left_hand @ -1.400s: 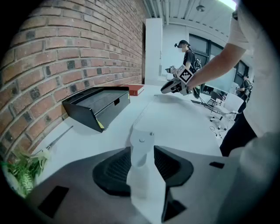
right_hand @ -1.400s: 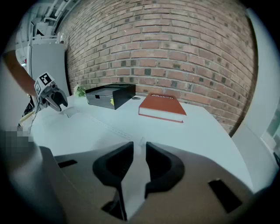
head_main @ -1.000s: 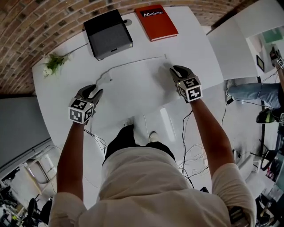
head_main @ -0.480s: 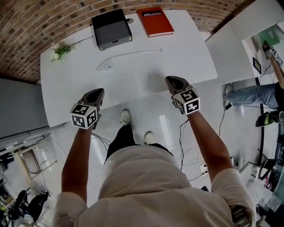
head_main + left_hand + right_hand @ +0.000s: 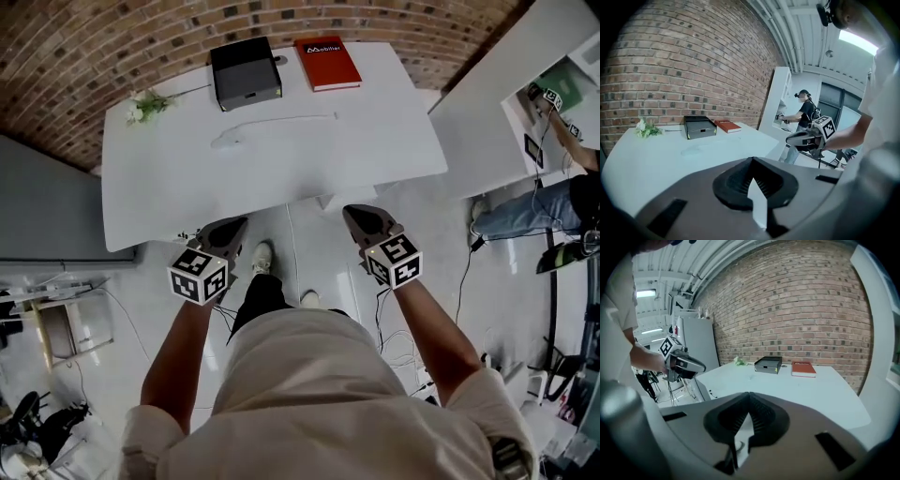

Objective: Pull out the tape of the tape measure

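The pale tape measure [image 5: 225,139] lies on the white table [image 5: 281,173], and its thin tape [image 5: 291,119] is stretched out to the right. Neither gripper touches it. My left gripper [image 5: 236,223] hangs over the floor, just off the table's near edge, its jaws shut on nothing. My right gripper [image 5: 349,212] is also off the near edge, shut and empty. In the left gripper view the left gripper [image 5: 751,161] has its jaws meeting, and the right gripper [image 5: 790,139] shows beside it. The right gripper view shows the right gripper [image 5: 749,397] shut and the left gripper [image 5: 701,367] at left.
A black box [image 5: 246,72], a red book [image 5: 327,62] and a small sprig of flowers [image 5: 145,106] sit along the table's far edge by the brick wall. A second white table [image 5: 497,103] stands at right, with another person [image 5: 553,197] beyond it. Cables [image 5: 398,328] lie on the floor.
Both grippers have drawn back from the table top to over the floor near the body. The left jaws let go of the tape measure and closed. The tape stays extended.
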Tool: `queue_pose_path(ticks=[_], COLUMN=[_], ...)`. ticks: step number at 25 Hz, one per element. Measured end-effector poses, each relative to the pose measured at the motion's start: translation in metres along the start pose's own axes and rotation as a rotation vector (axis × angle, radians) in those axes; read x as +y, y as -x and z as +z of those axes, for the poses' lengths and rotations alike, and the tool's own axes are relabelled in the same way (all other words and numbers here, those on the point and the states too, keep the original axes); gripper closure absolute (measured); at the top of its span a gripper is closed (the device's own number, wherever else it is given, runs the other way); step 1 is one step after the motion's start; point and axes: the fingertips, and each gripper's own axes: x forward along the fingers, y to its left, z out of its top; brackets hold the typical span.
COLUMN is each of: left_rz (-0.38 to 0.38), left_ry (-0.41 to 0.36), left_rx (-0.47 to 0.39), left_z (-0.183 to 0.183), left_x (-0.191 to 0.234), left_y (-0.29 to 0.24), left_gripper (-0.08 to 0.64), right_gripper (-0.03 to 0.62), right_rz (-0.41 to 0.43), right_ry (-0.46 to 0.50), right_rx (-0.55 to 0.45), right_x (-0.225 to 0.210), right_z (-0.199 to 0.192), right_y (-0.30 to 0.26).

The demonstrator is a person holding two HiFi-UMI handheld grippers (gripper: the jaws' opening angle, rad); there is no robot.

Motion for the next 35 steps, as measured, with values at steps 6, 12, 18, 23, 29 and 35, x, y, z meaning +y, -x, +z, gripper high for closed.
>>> queue_pose_path(ticks=[6,12,18,23,29,35], left_rz=[-0.008,0.017,0.012,0.003,-0.007,-0.014], left_ry=[0.001,-0.016,0.002,0.004,-0.012,-0.022], left_rx=[-0.037,-0.081,-0.101,-0.107,-0.098,-0.091], left_z=[-0.002,0.002,-0.006,-0.009,-0.012,-0.015], left_x=[-0.05,-0.078,-0.094,-0.103,-0.111,-0.112], left_y=[0.018,0.044,0.056,0.057,0.06,0.06], left_gripper=[0.565,0.566,0.566,0.566,0.566,0.565], right_gripper=[0.589,0.588,0.588,0.589,0.589,0.589], right_rz=[0.048,0.067,0.076,0.071,0.07,0.069], right_ry=[0.01,0.007,0.025,0.031,0.032,0.043], right_rx=[-0.041,-0.075,-0.093,-0.109,-0.117,-0.113], right_x=[0.042,0.065,0.08,0.082,0.088,0.09], right_z=[0.002,0.007,0.012,0.015,0.016,0.012], right_y=[0.044,0.074,0.091,0.1,0.105,0.108])
